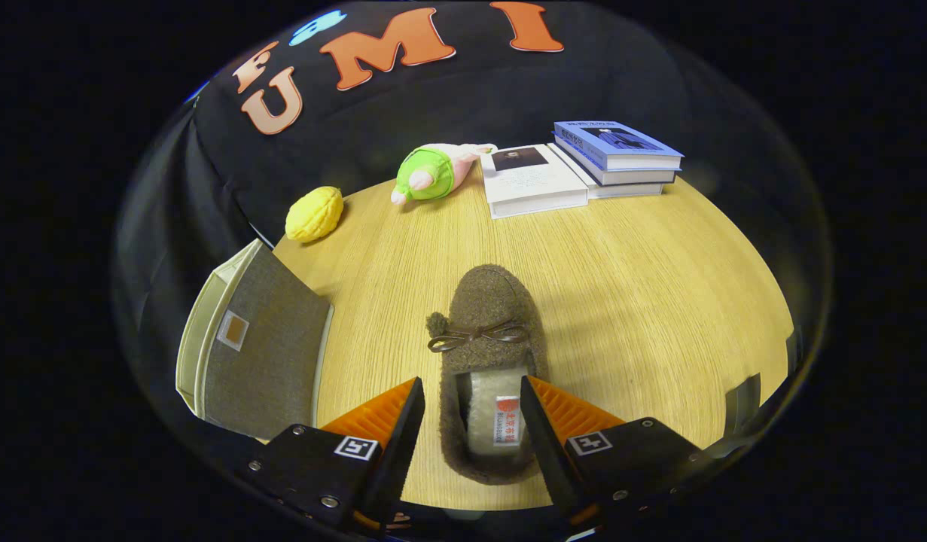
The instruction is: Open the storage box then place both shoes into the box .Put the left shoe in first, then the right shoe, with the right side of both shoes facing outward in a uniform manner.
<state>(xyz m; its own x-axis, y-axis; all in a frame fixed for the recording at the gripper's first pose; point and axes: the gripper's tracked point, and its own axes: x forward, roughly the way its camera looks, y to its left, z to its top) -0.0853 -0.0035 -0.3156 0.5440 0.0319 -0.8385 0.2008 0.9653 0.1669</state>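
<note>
Between the spread fingers of the gripper [471, 406] lies a brown fuzzy slipper with a dark bow [487, 361], heel nearest, toe pointing away across the pale wooden table [659, 301]. Neither finger visibly presses on it. Left of the fingers sits a grey fabric storage box [256, 350]. Beyond are a yellow toy [314, 214], a green plush [429, 173] and stacked books [614, 154].

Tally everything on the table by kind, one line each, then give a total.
Shoe: 1, brown slipper, heel end between the open jaws of the gripper
Storage box: 1, grey box
Books: 3, white book, blue book, book beneath it
Toys: 2, yellow toy, green plush toy
Total: 7
</note>
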